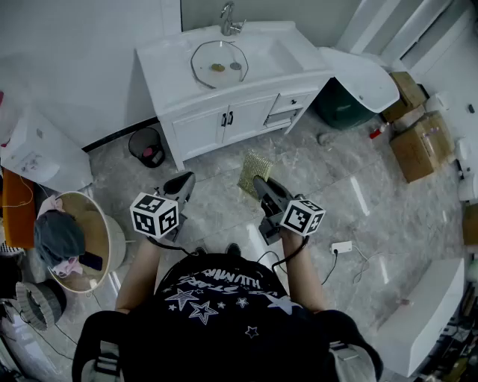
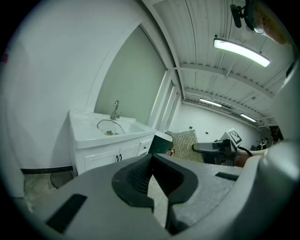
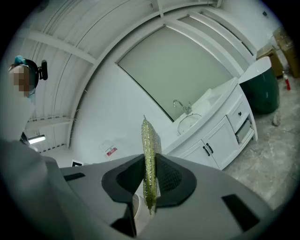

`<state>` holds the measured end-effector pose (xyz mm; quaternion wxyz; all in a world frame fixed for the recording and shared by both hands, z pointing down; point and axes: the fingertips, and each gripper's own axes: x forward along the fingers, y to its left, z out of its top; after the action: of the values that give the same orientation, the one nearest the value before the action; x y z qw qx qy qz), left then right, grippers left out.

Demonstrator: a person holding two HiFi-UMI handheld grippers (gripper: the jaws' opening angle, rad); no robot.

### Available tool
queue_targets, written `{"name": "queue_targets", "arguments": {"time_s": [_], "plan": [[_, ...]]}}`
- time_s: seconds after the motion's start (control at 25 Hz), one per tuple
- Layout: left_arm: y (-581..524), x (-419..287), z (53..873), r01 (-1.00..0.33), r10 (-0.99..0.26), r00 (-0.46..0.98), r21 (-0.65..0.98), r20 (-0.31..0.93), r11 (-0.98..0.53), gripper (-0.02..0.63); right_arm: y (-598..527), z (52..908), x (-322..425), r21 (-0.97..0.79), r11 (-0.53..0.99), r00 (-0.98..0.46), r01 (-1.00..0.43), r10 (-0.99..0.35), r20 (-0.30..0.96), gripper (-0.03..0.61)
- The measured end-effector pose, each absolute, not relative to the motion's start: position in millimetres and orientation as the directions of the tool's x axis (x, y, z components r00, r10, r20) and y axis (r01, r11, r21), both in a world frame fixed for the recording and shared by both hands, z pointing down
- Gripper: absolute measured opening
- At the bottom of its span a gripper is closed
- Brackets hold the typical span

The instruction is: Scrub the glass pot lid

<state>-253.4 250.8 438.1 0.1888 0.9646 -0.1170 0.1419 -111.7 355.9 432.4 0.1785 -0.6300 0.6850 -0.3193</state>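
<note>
The glass pot lid (image 1: 218, 64) lies flat on the white vanity top (image 1: 168, 63), left of the basin and below the faucet (image 1: 229, 18). It is far off in the left gripper view (image 2: 109, 125) and in the right gripper view (image 3: 189, 122). My right gripper (image 1: 261, 183) (image 3: 150, 161) is shut on a gold scrub pad (image 1: 255, 171) (image 3: 149, 140), held upright above the floor in front of the vanity. My left gripper (image 1: 181, 182) (image 2: 152, 163) is shut with nothing in it, level with the right one. The pad (image 2: 186, 145) also shows in the left gripper view.
A small black bin (image 1: 147, 146) stands left of the vanity, a laundry basket (image 1: 110, 237) at my left. A green bin (image 1: 342, 106) and cardboard boxes (image 1: 418, 145) are at the right. A power strip (image 1: 341, 247) lies on the marble floor.
</note>
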Motion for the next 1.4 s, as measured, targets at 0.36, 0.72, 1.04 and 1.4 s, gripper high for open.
{"name": "queue_targets", "arguments": {"time_s": [0.36, 0.72, 1.04, 1.4], "plan": [[237, -264, 443, -0.289, -0.177, 0.93, 0.345, 0.323, -0.893, 0.009, 355, 433, -120, -0.652, -0.016, -0.124, -0.758, -0.978, 0.169, 0.063], [243, -279, 457, -0.285, -0.141, 0.929, 0.42, 0.341, -0.862, 0.009, 349, 438, -135, -0.631, -0.04, -0.109, -0.775, -0.975, 0.195, 0.063], [241, -302, 483, -0.257, -0.085, 0.923, 0.439, 0.374, -0.861, 0.009, 340, 457, -165, -0.63, -0.066, -0.098, -0.773, -0.97, 0.222, 0.064], [219, -300, 489, -0.279, -0.097, 0.916, 0.446, 0.389, -0.85, 0.009, 326, 468, -151, -0.633, -0.095, -0.088, -0.769, -0.964, 0.252, 0.064]]}}
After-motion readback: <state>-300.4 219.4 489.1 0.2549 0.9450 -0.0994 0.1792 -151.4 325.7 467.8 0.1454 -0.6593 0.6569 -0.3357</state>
